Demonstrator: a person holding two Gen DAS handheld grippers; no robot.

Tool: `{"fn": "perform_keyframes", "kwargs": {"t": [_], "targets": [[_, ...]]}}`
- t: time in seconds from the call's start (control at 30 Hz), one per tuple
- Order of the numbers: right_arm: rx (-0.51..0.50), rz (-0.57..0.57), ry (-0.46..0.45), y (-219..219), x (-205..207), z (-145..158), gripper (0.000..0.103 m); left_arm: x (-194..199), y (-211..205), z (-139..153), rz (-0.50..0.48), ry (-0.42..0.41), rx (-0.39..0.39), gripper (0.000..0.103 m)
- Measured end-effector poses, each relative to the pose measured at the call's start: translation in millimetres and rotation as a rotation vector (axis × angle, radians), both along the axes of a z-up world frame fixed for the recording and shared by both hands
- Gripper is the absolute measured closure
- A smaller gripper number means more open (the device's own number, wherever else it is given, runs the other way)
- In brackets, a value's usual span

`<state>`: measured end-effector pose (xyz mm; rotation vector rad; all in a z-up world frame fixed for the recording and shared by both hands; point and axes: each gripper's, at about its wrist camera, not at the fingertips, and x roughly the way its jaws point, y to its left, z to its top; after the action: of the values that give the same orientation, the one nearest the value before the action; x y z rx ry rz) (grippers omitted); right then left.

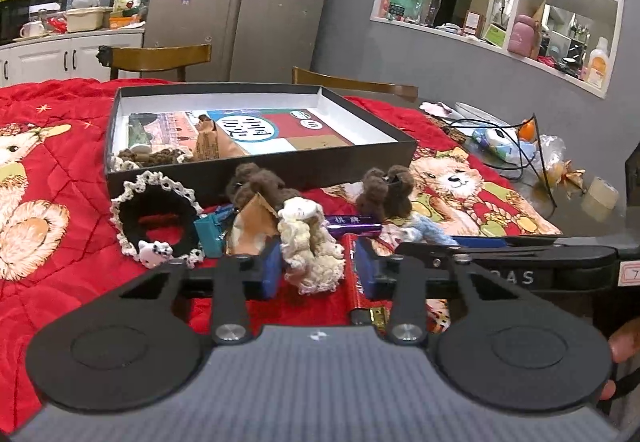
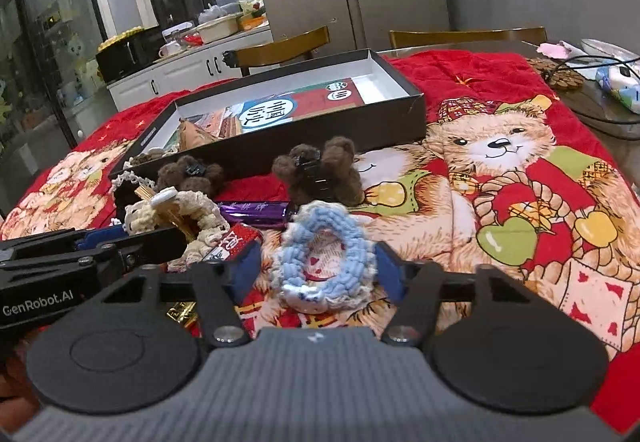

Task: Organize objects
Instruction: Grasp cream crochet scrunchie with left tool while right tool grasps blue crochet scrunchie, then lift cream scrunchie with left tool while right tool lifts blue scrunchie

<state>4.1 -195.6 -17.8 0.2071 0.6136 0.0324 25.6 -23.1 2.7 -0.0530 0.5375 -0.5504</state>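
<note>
I have the left gripper (image 1: 316, 266) spread w/ the cream scrunchie (image 1: 310, 250) standing between its pads, not yet pinched. My right gripper (image 2: 318, 266) is also spread, around the blue scrunchie (image 2: 322, 258), lower centre of frame. Each ring stands nearly upright, its hole facing the camera. The box (image 2: 280, 137) lies straight ahead, upper centre, its long axis across the frame, approx. equally near to both grippers.

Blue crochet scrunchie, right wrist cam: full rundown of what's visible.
The blue scrunchie is a chunky light-blue crocheted yarn ring with white trim along its near edge. It lies flat on the red bear-print blanket, hole open. It sits between the right gripper fingers, which flank it; contact unclear.
</note>
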Motion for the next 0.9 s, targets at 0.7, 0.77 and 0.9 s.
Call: {"fn": "perform_keyframes", "kwargs": {"t": [0.7,0.77,0.9], "targets": [[0.146,0.05,0.104,-20,17,8,0.088,-12,-6,2,0.048,-0.073,0.064,0.089],[0.161,0.052,0.107,-22,17,8,0.089,-13,-5,3,0.052,-0.084,0.065,0.089],[0.174,0.056,0.095,-24,18,10,0.089,-16,-6,4,0.057,-0.098,0.068,0.089]]}}
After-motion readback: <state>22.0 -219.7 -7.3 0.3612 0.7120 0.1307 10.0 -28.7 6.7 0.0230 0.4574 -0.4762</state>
